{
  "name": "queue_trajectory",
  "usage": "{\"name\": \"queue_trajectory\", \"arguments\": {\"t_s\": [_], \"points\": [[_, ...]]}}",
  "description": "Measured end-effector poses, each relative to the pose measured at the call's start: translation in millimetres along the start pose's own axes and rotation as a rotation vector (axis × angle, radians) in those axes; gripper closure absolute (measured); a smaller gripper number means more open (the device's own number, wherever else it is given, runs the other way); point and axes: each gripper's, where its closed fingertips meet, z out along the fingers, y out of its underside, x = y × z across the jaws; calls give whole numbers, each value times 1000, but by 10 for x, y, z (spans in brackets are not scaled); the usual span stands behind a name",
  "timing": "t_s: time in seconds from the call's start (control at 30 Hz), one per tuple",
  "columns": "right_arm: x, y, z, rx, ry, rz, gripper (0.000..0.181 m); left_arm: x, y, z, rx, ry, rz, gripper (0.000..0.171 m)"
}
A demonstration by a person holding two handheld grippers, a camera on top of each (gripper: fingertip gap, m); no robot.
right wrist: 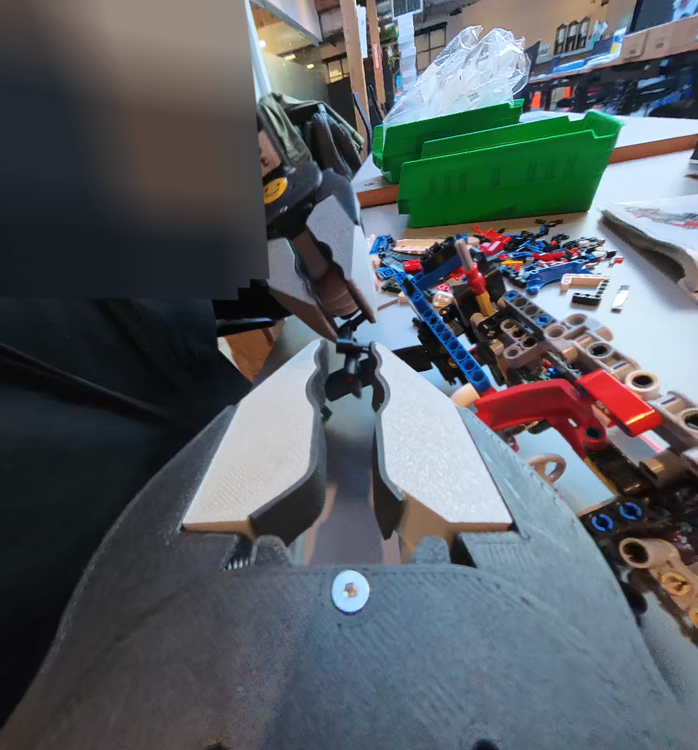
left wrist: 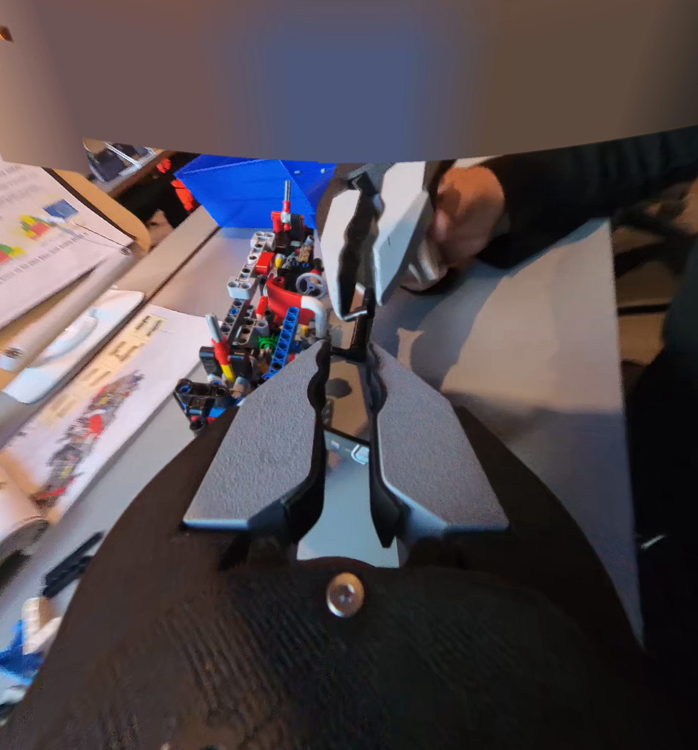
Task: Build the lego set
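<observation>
A small black Lego piece (left wrist: 358, 352) (right wrist: 349, 359) is held in the air between both grippers, off the table's near edge. My left gripper (left wrist: 350, 348) is shut on its lower end. My right gripper (right wrist: 348, 347) is shut on it too. In the left wrist view the right gripper (left wrist: 353, 314) comes down from above, held by a hand (left wrist: 465, 227). In the right wrist view the left gripper (right wrist: 339, 335) reaches in from the upper left. The part-built Technic model (left wrist: 274, 308) (right wrist: 542, 365), with grey, blue and red beams, lies on the table beside them.
A pile of loose pieces (right wrist: 522, 255) lies behind the model. Green bins (right wrist: 501, 174) with a plastic bag (right wrist: 469, 69) stand farther back. A blue bin (left wrist: 254, 190) stands beyond the model. Instruction booklets (left wrist: 95, 397) (right wrist: 672, 239) lie on the grey table (left wrist: 501, 365). Only a small space, under 4 cm, lies between the two pairs of fingers.
</observation>
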Motion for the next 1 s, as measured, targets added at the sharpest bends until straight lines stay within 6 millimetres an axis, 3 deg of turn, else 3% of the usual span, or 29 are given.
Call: {"name": "queue_trajectory", "arguments": {"t_s": [0.17, 0.3, 0.77, 1.0], "points": [[48, 7, 14, 2, 2, 40, 173, -8, 36, 19, -26, -115, 193, 158], [90, 46, 38, -27, 41, 9, 161, -23, 7, 2, 18, -111, 147, 158], [34, 46, 51, -33, 24, -31, 168, -4, 11, -17, 42, -101, 144, 158], [36, 65, 44, -63, 68, -140, 168, 13, 46, 6, 33, -5, -45, 157]]}}
